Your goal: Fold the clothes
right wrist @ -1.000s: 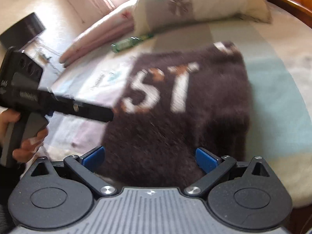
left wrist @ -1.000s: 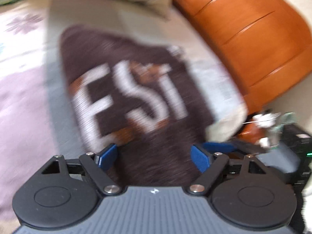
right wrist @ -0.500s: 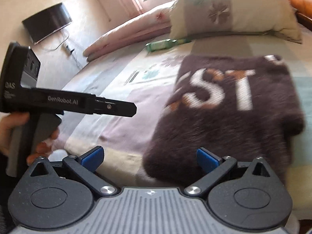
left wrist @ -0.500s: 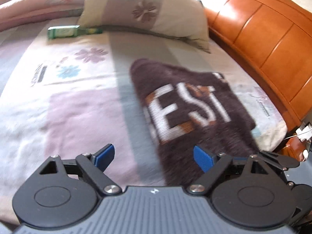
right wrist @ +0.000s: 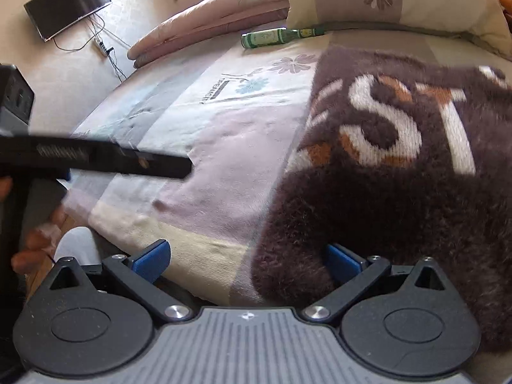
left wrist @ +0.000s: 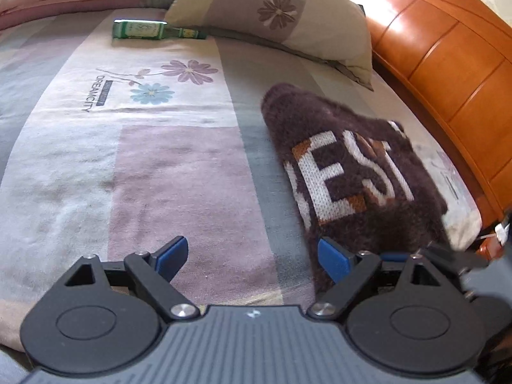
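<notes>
A fuzzy dark-brown sweater (left wrist: pixel 352 172) with white and orange letters lies folded on the patchwork bedsheet (left wrist: pixel 160 166), near the bed's right side. My left gripper (left wrist: pixel 252 256) is open over bare sheet just left of the sweater, with nothing between its blue pads. In the right wrist view the sweater (right wrist: pixel 400 160) fills the right half. My right gripper (right wrist: pixel 246 262) is open at the bed's front edge, its right pad close to the sweater's near corner and not gripping it. The left gripper (right wrist: pixel 179 169), held by a hand (right wrist: pixel 32 240), reaches in from the left.
A green bottle (left wrist: pixel 153 30) lies by a flowered pillow (left wrist: pixel 288 16) at the head of the bed. An orange wooden headboard (left wrist: pixel 448 64) runs along the right. A rolled pink quilt (right wrist: pixel 208 25) sits at the far side. A dark screen (right wrist: pixel 67 3) hangs on the wall.
Both grippers have drawn back and leftward off the sweater, which stays folded on the bed. The left view has tilted up, bringing the pillow and bottle into sight.
</notes>
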The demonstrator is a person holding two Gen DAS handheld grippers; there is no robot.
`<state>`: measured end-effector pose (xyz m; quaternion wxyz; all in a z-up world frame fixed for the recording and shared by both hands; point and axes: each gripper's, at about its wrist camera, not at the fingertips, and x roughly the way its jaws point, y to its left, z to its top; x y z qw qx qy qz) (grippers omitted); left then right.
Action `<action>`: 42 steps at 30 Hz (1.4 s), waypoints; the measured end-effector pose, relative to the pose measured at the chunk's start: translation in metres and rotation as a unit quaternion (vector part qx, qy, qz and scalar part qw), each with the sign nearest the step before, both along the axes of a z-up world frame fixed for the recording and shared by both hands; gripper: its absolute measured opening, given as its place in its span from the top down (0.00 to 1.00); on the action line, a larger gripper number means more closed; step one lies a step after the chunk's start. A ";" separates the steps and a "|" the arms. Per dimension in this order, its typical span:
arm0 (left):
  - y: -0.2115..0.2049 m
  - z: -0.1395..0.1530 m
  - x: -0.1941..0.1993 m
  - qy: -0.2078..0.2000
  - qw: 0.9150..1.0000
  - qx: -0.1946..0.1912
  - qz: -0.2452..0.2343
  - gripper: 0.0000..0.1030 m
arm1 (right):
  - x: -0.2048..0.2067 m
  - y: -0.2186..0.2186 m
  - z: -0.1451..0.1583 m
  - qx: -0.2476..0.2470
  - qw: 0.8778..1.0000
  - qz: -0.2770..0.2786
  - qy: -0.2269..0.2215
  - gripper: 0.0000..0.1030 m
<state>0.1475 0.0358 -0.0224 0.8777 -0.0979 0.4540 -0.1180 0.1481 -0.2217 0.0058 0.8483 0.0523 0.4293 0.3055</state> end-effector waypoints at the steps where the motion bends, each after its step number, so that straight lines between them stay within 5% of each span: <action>1: -0.001 0.001 0.000 -0.003 1.000 0.002 -0.004 0.14 | 0.000 0.000 0.007 -0.004 1.000 0.001 -0.009 0.00; 7: 0.003 0.016 -0.001 -0.024 0.999 -0.024 -0.026 0.14 | 0.015 -0.001 0.030 -0.070 0.994 -0.016 -0.077 0.00; 12: 0.002 0.024 0.000 -0.033 0.999 -0.026 -0.034 0.14 | 0.041 -0.001 -0.002 -0.046 0.999 -0.017 -0.019 0.00; 16: -0.003 0.024 0.006 -0.026 0.998 -0.029 -0.043 0.14 | 0.041 -0.014 0.016 -0.036 0.999 -0.023 -0.032 0.00; 20: -0.020 0.021 0.010 -0.019 0.998 -0.025 -0.062 0.14 | 0.045 -0.048 0.034 -0.078 0.990 -0.089 -0.076 0.00; 24: -0.043 0.017 0.010 -0.011 0.996 -0.023 -0.088 0.14 | 0.063 -0.092 0.009 -0.050 0.987 -0.150 -0.013 0.00; 38: -0.106 0.021 0.026 -0.014 0.990 0.005 -0.143 0.14 | -0.012 -0.109 0.017 -0.023 0.981 -0.177 -0.071 0.00; 42: -0.128 0.018 0.044 -0.011 0.985 -0.017 -0.168 0.14 | -0.024 -0.115 0.017 -0.031 0.980 -0.185 -0.072 0.00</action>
